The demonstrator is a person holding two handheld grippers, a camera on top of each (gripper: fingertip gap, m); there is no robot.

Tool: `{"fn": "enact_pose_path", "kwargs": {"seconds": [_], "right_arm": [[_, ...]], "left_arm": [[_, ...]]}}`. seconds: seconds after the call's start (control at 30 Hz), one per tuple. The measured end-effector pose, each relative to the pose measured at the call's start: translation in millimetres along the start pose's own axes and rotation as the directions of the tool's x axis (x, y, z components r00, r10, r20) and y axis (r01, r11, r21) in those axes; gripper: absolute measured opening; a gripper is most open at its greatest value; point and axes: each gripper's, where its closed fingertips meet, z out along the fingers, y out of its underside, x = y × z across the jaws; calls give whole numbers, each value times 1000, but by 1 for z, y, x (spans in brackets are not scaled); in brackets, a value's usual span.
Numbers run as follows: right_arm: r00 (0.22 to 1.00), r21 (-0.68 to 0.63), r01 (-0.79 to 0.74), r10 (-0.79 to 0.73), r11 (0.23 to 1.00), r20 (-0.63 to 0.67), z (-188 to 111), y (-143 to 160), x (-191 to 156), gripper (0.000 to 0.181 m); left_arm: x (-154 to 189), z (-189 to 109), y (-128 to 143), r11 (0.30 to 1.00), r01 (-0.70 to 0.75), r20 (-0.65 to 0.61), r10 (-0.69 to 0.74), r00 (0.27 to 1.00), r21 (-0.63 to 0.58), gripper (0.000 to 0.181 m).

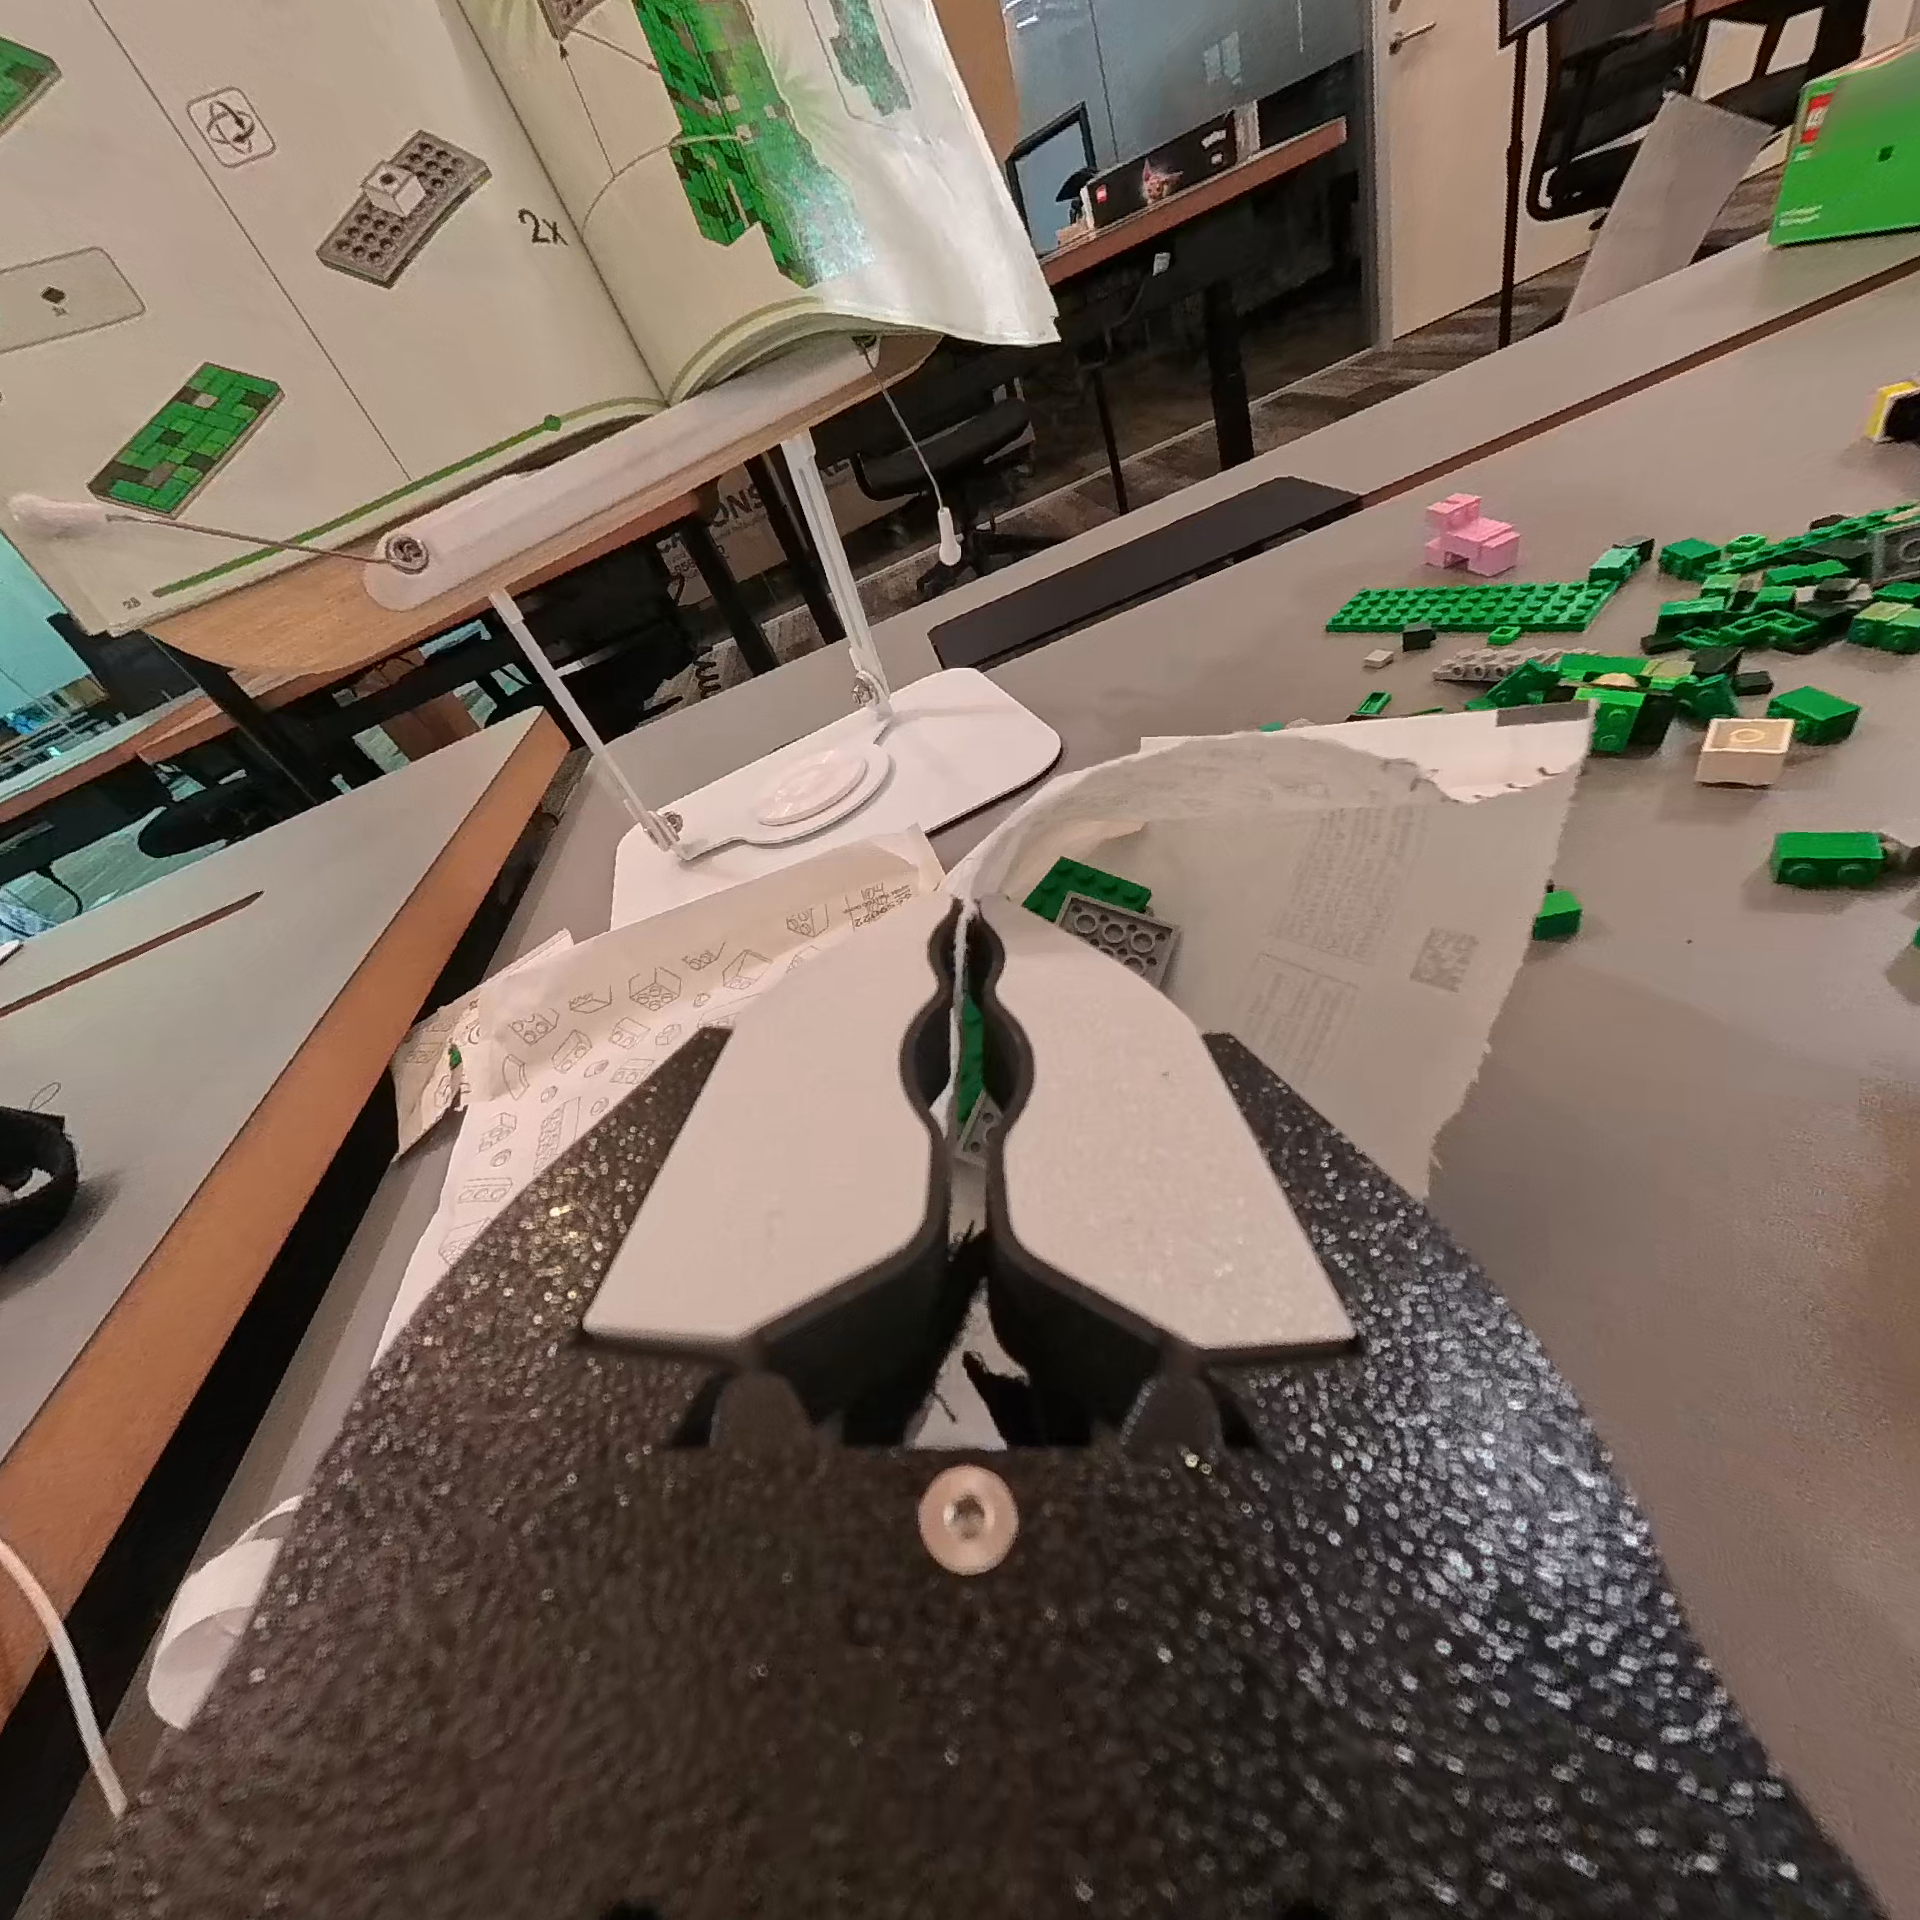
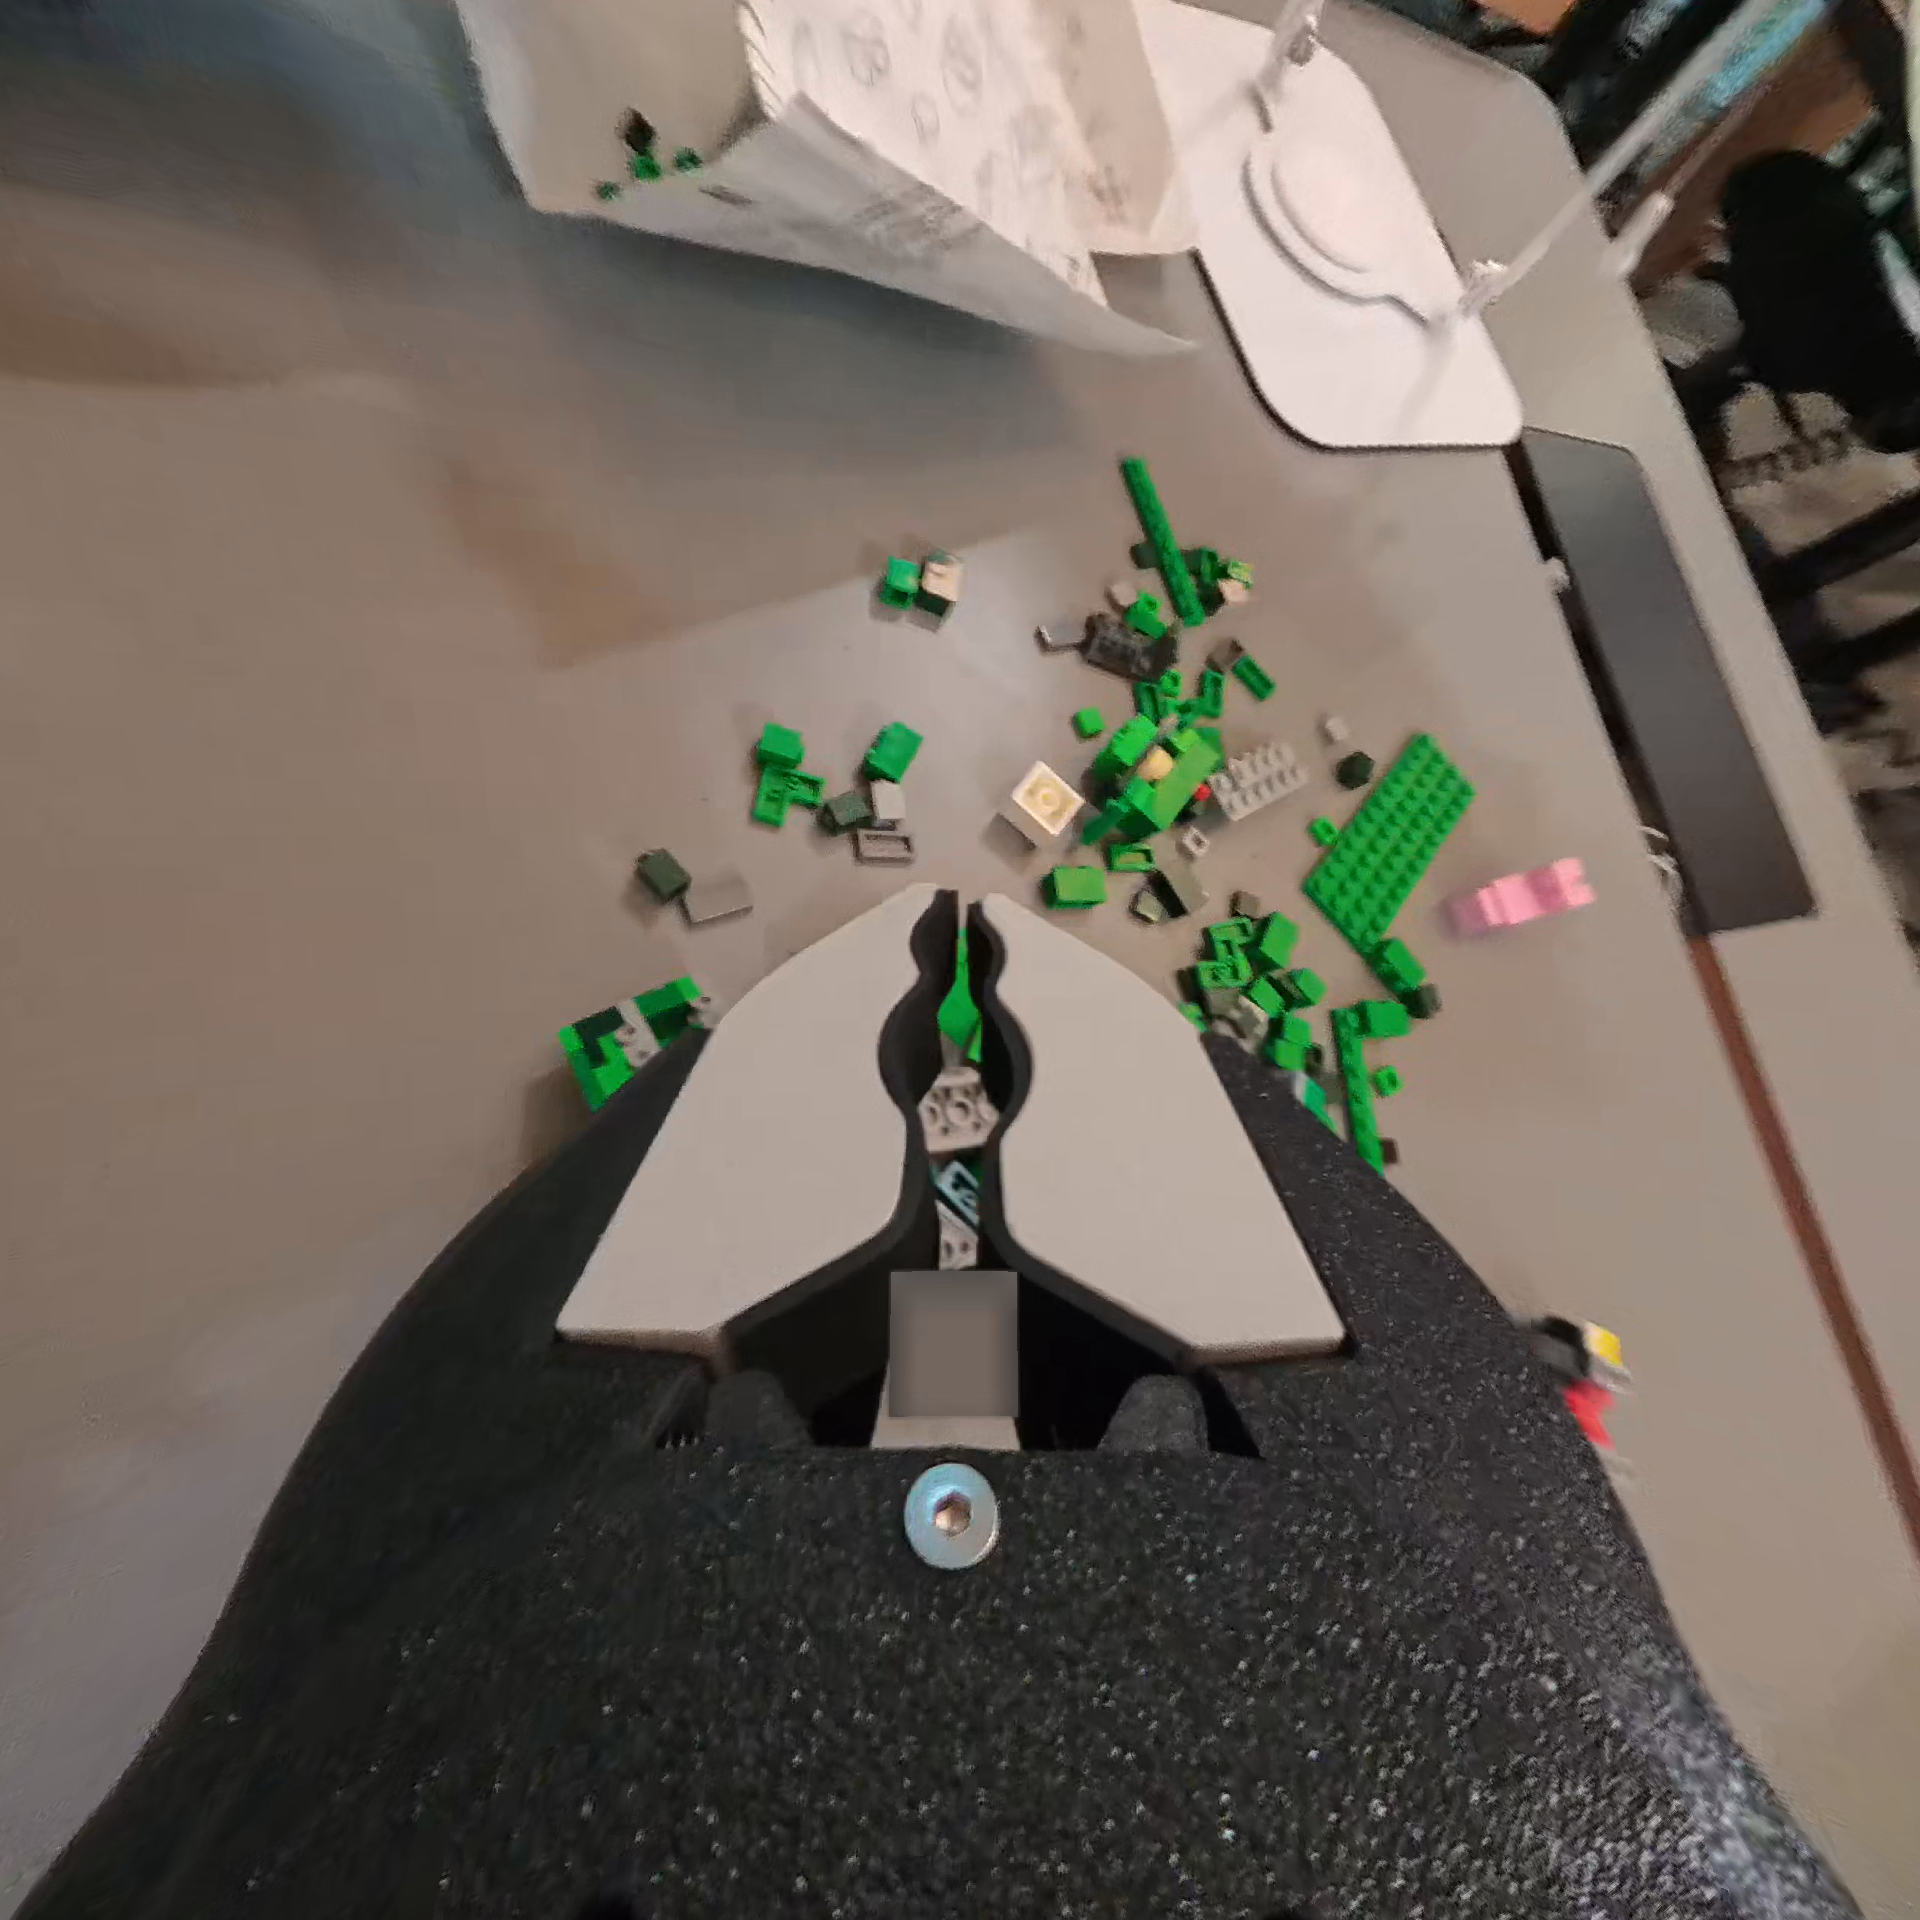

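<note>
My left gripper (image 1: 971, 925) is shut on the torn edge of a white paper bag (image 1: 1351, 883) and holds that edge up off the grey table (image 1: 1662, 1091). Green and grey bricks (image 1: 1101, 914) lie inside the bag. My right gripper (image 2: 961, 920) hovers over a scatter of loose green bricks (image 2: 1153, 769). Its jaws are shut, with a thin green piece (image 2: 961, 1003) showing between them. Grey pieces (image 2: 956, 1117) show farther back in the gap; whether they are held is unclear. The same bag shows in the right wrist view (image 2: 883, 187).
An open instruction booklet (image 1: 364, 260) rests on a white stand (image 1: 883, 769) behind the bags. A second printed paper bag (image 1: 644, 1018) lies to the left. A green baseplate (image 2: 1392, 842), a pink piece (image 2: 1522, 894) and a white brick (image 2: 1044, 810) lie among the loose bricks. A green box (image 1: 1860, 156) stands at the far right. The left gripper's tips are roughly 25 cm from the right gripper's. The white brick (image 2: 1044, 810) sits 9 cm or so from the ends of my right fingers. Seen from the left wrist view (image 1: 1774, 736) as well.
</note>
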Motion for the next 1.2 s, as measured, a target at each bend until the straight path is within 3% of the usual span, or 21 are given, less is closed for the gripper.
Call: {"fn": "enact_pose_path", "kwargs": {"seconds": [0.03, 0.43, 0.73, 0.8, 0.9, 1.03, 1.2], "right_arm": [[999, 14, -5, 5, 1000, 42, 2, -2, -5, 0], [934, -296, 85, 27, 951, 357, 64, 22, -19, 21], [908, -334, 152, 3, 930, 420, 70, 23, -19, 14], [905, -333, 188, -31, 924, 424, 68, 24, -19, 0], [906, -321, 197, -47, 927, 422, 67, 21, -20, 0], [908, -312, 182, -37, 933, 417, 66, 17, -20, 19], [899, -349, 190, -20, 918, 437, 70, 21, -23, 21]], "left_arm": [[0, 0, 0, 1000, 0, -1, 0, 1000, 0, 0], [1, 1, 1, 1000, -10, -5, 10, 1000, -5, 0], [2, 1, 1, 1000, -9, -9, 9, 1000, -5, 0], [2, 1, 1, 1000, -8, -12, 8, 1000, -7, 0], [2, 1, 1, 1000, -9, -12, 9, 1000, -7, 0], [3, 1, 1, 1000, -10, -15, 10, 1000, -9, 0], [3, 1, 2, 1000, -9, -17, 9, 1000, -10, 0]]}}
